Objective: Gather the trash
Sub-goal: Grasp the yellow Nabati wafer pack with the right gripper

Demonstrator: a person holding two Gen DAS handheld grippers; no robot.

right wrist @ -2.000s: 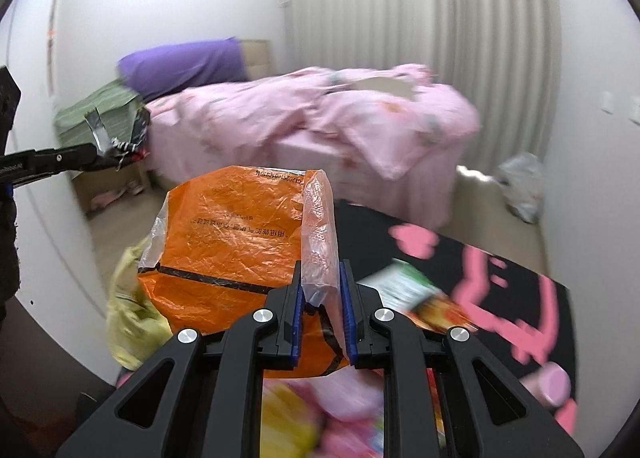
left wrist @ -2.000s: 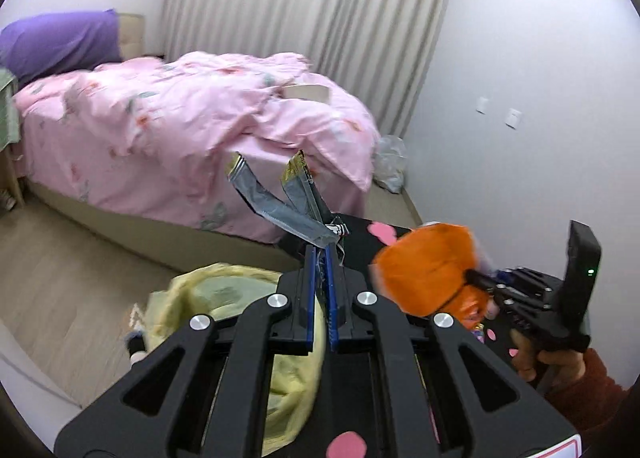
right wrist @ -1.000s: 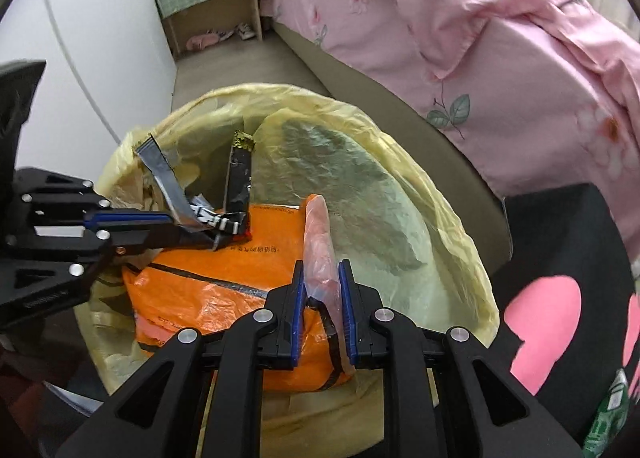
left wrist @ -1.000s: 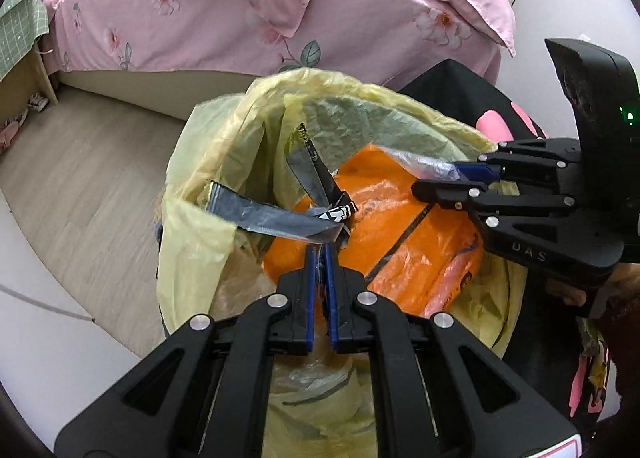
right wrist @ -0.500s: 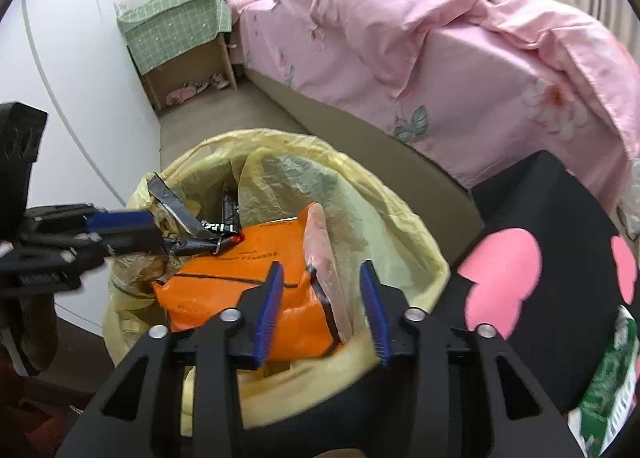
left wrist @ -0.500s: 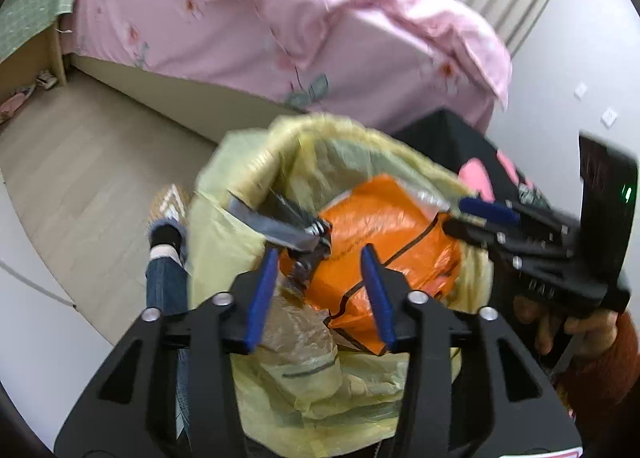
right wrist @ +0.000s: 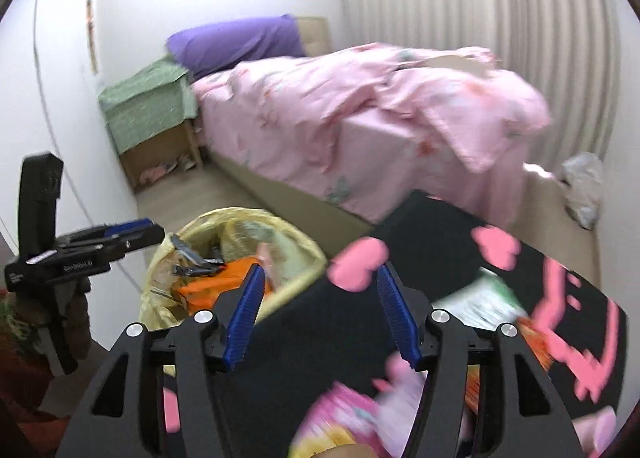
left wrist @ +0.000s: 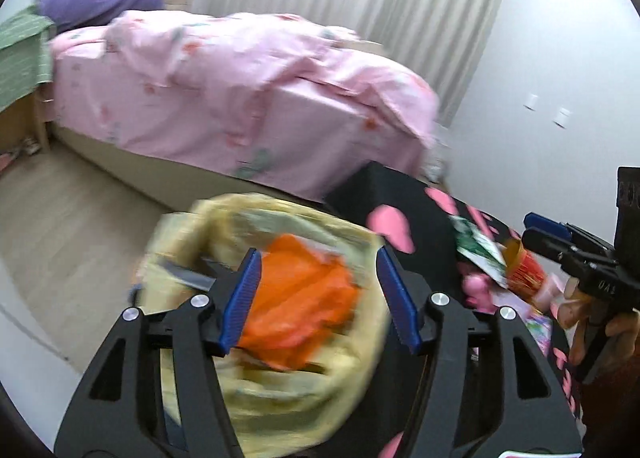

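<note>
A yellow trash bag (left wrist: 288, 386) stands open on the floor beside the black table. An orange wrapper (left wrist: 296, 310) and a silver foil strip (left wrist: 184, 276) lie inside it. My left gripper (left wrist: 320, 290) hangs above the bag, its jaws opening with nothing between them. My right gripper (right wrist: 322, 306) is over the edge of the black cloth with pink hearts (right wrist: 432, 234), jaws also opening and empty. The bag (right wrist: 240, 218) sits to its left, with the orange wrapper (right wrist: 208, 286) inside. On the table lie a green-white packet (right wrist: 484, 302) and blurred pink packaging (right wrist: 348, 418).
A bed with a pink duvet (left wrist: 240, 90) and purple pillow (right wrist: 236, 42) fills the back. A nightstand under green cloth (right wrist: 148, 106) stands by the left wall. A clear plastic bag (right wrist: 584, 186) lies on the floor near the curtain. Wood floor (left wrist: 72, 226) shows left of the bag.
Both grippers let go of their wrappers into the yellow bag and opened. The left rose and drew back; the right lifted and swung right over the black table.
</note>
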